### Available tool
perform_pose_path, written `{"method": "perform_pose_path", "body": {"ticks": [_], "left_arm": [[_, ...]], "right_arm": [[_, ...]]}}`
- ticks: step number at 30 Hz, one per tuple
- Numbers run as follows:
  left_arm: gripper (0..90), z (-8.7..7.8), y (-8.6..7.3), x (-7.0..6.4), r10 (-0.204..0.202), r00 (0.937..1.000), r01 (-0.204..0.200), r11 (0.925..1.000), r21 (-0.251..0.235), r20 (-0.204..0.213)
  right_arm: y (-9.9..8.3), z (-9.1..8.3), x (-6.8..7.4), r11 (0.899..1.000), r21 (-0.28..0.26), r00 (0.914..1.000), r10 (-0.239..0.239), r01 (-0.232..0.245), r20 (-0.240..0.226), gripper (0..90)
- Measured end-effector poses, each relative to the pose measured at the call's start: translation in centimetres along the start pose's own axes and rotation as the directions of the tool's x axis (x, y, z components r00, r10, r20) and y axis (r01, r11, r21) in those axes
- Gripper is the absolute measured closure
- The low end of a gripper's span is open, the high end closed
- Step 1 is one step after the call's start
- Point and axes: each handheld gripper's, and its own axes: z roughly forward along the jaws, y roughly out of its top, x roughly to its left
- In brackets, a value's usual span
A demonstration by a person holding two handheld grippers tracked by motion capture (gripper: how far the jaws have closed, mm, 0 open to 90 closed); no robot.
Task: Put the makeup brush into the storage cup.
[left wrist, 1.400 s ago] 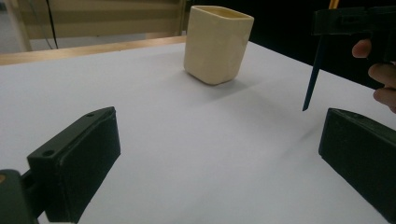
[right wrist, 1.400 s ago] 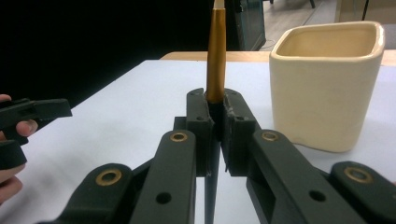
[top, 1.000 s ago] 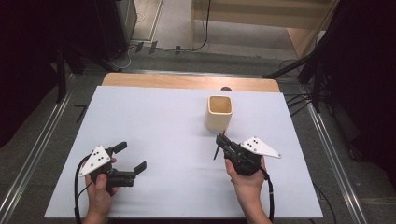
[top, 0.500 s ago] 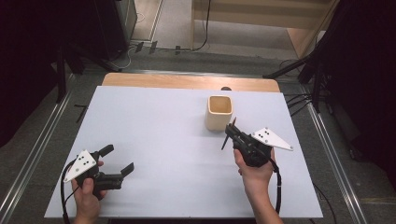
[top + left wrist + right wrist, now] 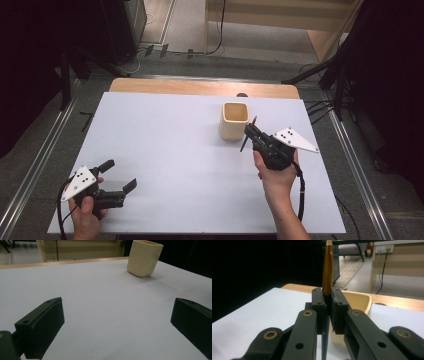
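The right tool is clamped on a thin pen beside the cream cup; the left tool gapes wide, empty, over the worktop. Held mid-shaft, the pen could pivot, strike the rim and tip the cup.

The left gripper sits low at the near left corner, held in the left hand, jaws spread wide. The right gripper reaches forward from the right hand, jaws clamped on a slim brush.
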Motion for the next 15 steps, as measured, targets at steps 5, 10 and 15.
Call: {"method": "perform_pose_path", "body": {"ticks": [5,10,15], "left_arm": [[0.0,-0.1,-0.1,0.2,-0.009,1.0000,0.009,1.0000,-0.004,-0.003],[0.0,0.0,-0.1,0.2,-0.009,1.0000,0.009,1.0000,-0.002,-0.002],[0.0,0.1,-0.2,0.3,-0.010,0.9999,0.010,0.9999,0.002,-0.004]], "right_arm": [[0.9,0.2,-0.4,1.000,-0.006,1.0000,0.003,-0.003,0.006,84.0],[1.6,0.6,-0.9,1.000,-0.012,0.9999,0.011,-0.011,0.008,84.1],[2.2,1.0,-1.2,1.000,-0.022,0.9999,0.011,-0.011,0.006,84.1]]}}
